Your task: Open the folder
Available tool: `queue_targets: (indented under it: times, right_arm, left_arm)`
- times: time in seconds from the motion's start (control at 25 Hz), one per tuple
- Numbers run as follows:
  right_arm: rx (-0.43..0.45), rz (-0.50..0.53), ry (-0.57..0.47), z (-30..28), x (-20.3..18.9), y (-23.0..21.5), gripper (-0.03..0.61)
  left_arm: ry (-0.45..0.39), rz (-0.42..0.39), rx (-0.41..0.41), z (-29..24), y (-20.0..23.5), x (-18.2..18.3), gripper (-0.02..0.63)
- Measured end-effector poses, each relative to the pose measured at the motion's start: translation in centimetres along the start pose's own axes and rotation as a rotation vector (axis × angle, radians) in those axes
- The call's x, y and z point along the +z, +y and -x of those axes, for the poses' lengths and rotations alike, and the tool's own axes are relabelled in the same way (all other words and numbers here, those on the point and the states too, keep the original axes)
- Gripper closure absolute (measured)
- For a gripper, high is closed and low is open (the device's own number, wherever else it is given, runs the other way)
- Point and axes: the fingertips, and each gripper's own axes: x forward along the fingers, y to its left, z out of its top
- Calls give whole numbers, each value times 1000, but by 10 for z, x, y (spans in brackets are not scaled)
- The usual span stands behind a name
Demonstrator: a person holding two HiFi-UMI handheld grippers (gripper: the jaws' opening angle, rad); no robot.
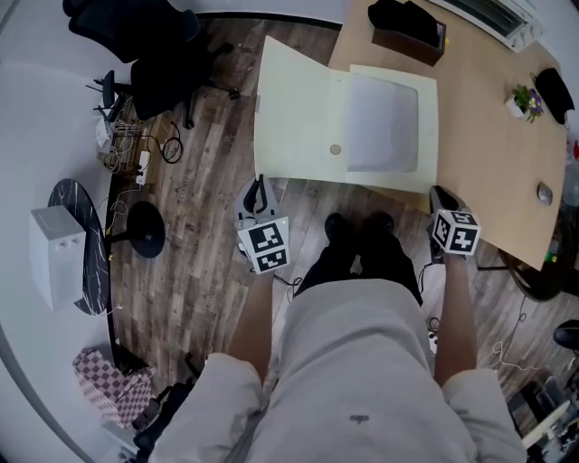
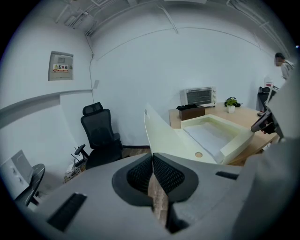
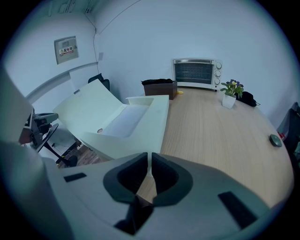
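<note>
- The folder lies open at the desk's left edge. Its long axis runs across that edge, from desk to floor side.
- Its tray half rests flat on the desk, open face up, with a white sheet inside.
- Its cover projects off the desk edge over the wooden floor. The left claw view shows it tilted upward, free edge highest.
- A small round button sits where the cover meets the tray, toward the desk's near side.
- My left claw is clenched, pads together, with nothing between them. It hangs off the desk, below the cover's near corner, and points toward the cover.
- My right claw is closed to a thin slit and is empty. Only desk wood shows past it. It sits at the desk's near edge, just beside the tray's near right corner.
- A dark box stands on the desk just behind the tray's far side.
- A toaster oven stands at the desk's far end, with a potted plant to its right, well apart from the folder.
- A black office chair stands off the desk, on the floor beyond the cover's free edge and apart from it.
- My shoes stand against the desk's near edge, between the two claws.
</note>
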Motion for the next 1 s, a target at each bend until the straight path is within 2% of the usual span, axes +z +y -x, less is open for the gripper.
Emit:
queue_targets:
  times: [1.0]
  right_arm:
    - [-2,11,8,1,1,3,548]
  left_arm:
    - [203,25,62,-45,31,-72,600]
